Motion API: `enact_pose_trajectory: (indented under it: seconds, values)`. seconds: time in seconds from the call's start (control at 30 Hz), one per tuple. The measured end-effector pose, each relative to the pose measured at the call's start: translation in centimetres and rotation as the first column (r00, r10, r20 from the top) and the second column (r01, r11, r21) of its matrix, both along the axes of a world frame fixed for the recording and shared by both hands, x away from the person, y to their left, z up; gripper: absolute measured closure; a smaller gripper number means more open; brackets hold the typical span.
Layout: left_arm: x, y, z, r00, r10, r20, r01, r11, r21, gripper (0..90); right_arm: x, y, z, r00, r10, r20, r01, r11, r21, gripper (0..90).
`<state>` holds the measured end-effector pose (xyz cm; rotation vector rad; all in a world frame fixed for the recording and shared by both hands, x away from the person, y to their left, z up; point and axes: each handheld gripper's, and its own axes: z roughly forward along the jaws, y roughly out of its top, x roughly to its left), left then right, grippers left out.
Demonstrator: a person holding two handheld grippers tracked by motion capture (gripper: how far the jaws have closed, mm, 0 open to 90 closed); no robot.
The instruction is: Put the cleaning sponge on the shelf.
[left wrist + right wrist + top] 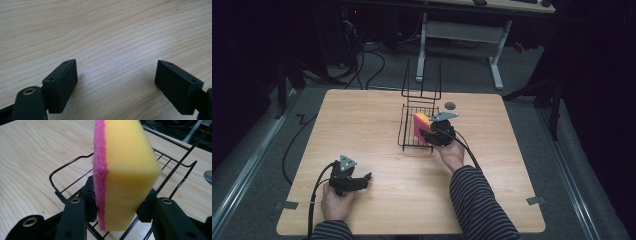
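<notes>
1. Yellow foam with a pink scouring layer: the sponge (125, 175) is pinched between the jaws of the right gripper (432, 134), one jaw on the pink face, the other on the yellow.
2. Location: the sponge is held over the near right corner of the black wire rack (408, 125), which stands at the middle of the table (362, 120), toward the far edge. Contact with the rack floor cannot be confirmed.
3. Orientation: the sponge stands on edge, long axis running up and away from the jaws, pink face toward the table's left edge in the right gripper view.
4. Left gripper (362, 181): jaws spread wide, holding nothing, resting low near the near left corner of the table, well apart from the rack.
5. Progress, as judged: pick-up is done and the sponge is carried to the rack; lowering it inside the wires and releasing remain.
6. Other item: a small dark round object (450, 105) lies just beyond the rack's far right corner.
</notes>
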<state>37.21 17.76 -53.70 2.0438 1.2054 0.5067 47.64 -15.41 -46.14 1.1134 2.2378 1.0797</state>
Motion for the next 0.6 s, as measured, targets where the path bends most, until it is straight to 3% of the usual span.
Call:
enact_pose_trajectory:
  seconds: [0.2, 0.6]
  values:
    - [0.0, 0.0, 0.0, 1.0, 0.0, 0.0, 0.0, 1.0, 0.0, 18.8, -0.02, -0.07, -0.06, 0.9993, -0.021, -0.031, 0.021, 0.9998, 0.008, 56.9]
    - [0.0, 0.0, 0.0, 1.0, 0.0, 0.0, 0.0, 1.0, 0.0, 18.9, 0.03, -0.08, -0.15, 0.9996, -0.005, -0.026, 0.005, 1.0, -0.002, 51.4]
